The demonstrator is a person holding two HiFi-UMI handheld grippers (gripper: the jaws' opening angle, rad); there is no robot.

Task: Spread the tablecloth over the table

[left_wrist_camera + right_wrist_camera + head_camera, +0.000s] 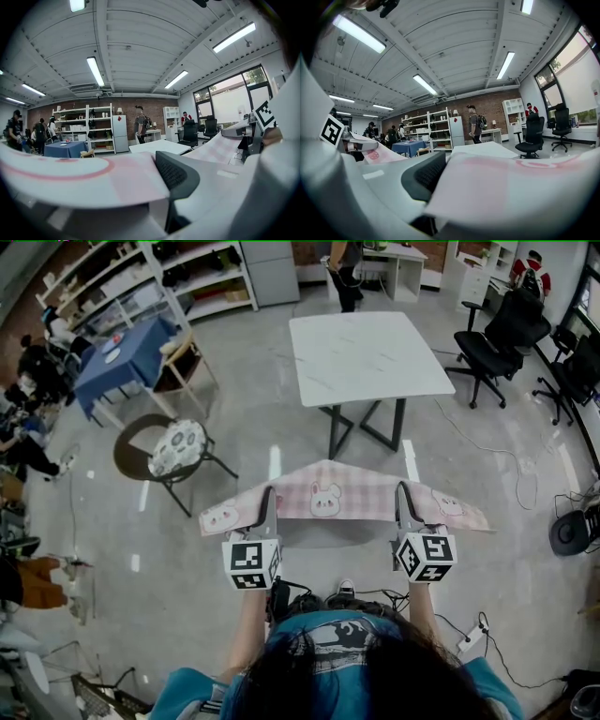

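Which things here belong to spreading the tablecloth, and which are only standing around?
For the job: pink tablecloth, held by the left gripper and right gripper; white table ahead.
Only standing around: round chair, blue-covered table, black office chairs, shelves.

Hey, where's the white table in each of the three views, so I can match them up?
Head view: white table at top centre, beyond the held tablecloth.
Left gripper view: white table at centre, just above the tablecloth.
Right gripper view: white table at centre, just above the tablecloth.
Shared landmark: the blue table, left of the white table in every view.
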